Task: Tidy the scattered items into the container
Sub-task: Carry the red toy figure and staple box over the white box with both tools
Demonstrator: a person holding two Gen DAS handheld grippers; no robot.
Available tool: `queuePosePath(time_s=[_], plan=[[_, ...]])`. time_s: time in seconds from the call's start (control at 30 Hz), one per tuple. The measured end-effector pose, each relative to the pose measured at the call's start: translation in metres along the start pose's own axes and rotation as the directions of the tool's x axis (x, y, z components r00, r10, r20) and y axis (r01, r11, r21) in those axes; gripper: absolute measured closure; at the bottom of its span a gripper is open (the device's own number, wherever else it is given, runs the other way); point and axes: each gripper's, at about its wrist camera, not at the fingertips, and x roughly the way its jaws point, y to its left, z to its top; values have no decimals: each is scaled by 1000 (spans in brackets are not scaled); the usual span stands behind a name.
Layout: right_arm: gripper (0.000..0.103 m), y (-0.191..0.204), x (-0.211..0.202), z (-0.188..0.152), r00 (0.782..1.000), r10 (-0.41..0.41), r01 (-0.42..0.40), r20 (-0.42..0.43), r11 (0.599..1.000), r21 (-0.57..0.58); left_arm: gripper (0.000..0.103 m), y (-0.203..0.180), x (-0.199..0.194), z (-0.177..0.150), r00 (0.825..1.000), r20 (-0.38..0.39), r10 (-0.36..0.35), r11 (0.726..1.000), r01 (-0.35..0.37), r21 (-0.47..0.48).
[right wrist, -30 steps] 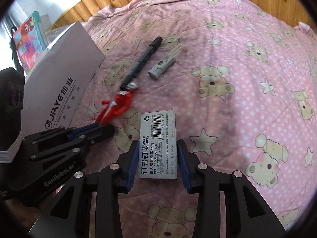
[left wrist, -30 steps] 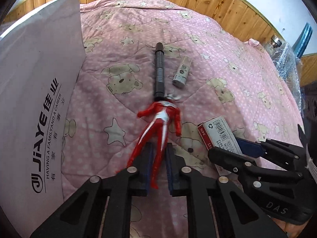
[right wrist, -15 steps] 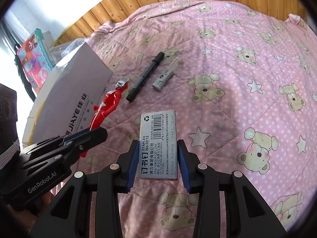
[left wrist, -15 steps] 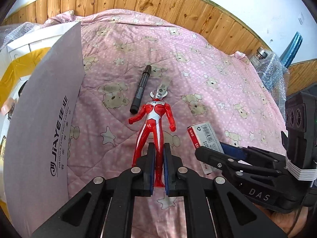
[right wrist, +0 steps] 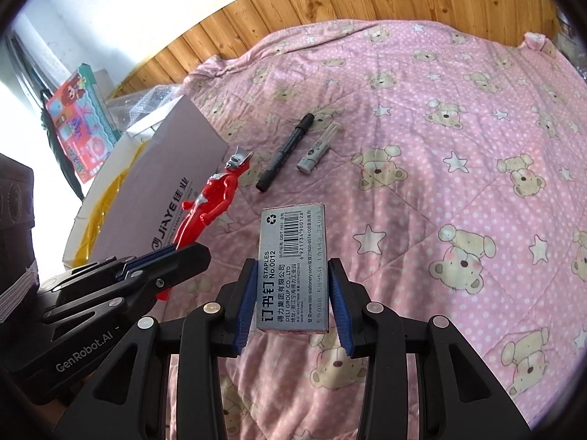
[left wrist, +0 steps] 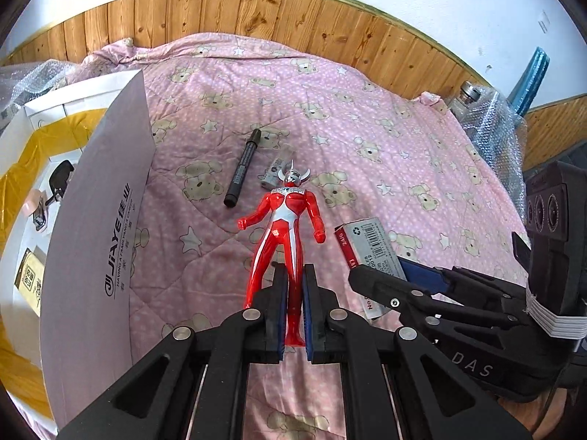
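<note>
My left gripper (left wrist: 293, 275) is shut on one leg of a red and silver toy figure (left wrist: 284, 227), held up above the pink bedspread. In the right wrist view the same figure (right wrist: 212, 205) hangs at the left in the left gripper (right wrist: 187, 253). My right gripper (right wrist: 291, 278) is shut on a grey staples box (right wrist: 293, 267), which also shows in the left wrist view as the staples box (left wrist: 367, 247) in the right gripper (left wrist: 381, 275). A black marker (left wrist: 243, 167) and a small white tube (left wrist: 273, 172) lie on the bedspread. The open cardboard box (left wrist: 99, 220) stands at the left.
The box has a raised white flap printed JIAYE (right wrist: 172, 198), yellow lining and some items inside (left wrist: 55, 187). A wooden headboard (left wrist: 256, 14) runs behind the bed. Bubble wrap and a bottle (left wrist: 477, 110) stand at the far right. A colourful toy box (right wrist: 80, 128) leans by the wall.
Both grippers have risen off the bedspread, the left with the toy figure, the right with the staples box. The inside of the cardboard box has come into view at the left.
</note>
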Motion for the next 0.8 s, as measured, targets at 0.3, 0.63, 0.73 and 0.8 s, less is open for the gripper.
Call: queuePosePath(time_s=[0.3,0.63,0.73,0.8], plan=[[63,8,-25,-8,999,19,-19,37,1000,-9,95,-17,-28,-7,999,43,-6,1000,5,22],[63,26,-48,-15,997,39,-36,73,998,-43,95,-24,-57,-15,996,91,0,1000,-3,28],[63,32,-54,-17,996,44,-40,82,998,-51,95,-25,-65,-17,994,105,3,1000,-6,30],[63,35,-58,-18,995,47,-43,88,997,-57,95,-25,-71,-18,993,115,4,999,-8,31]])
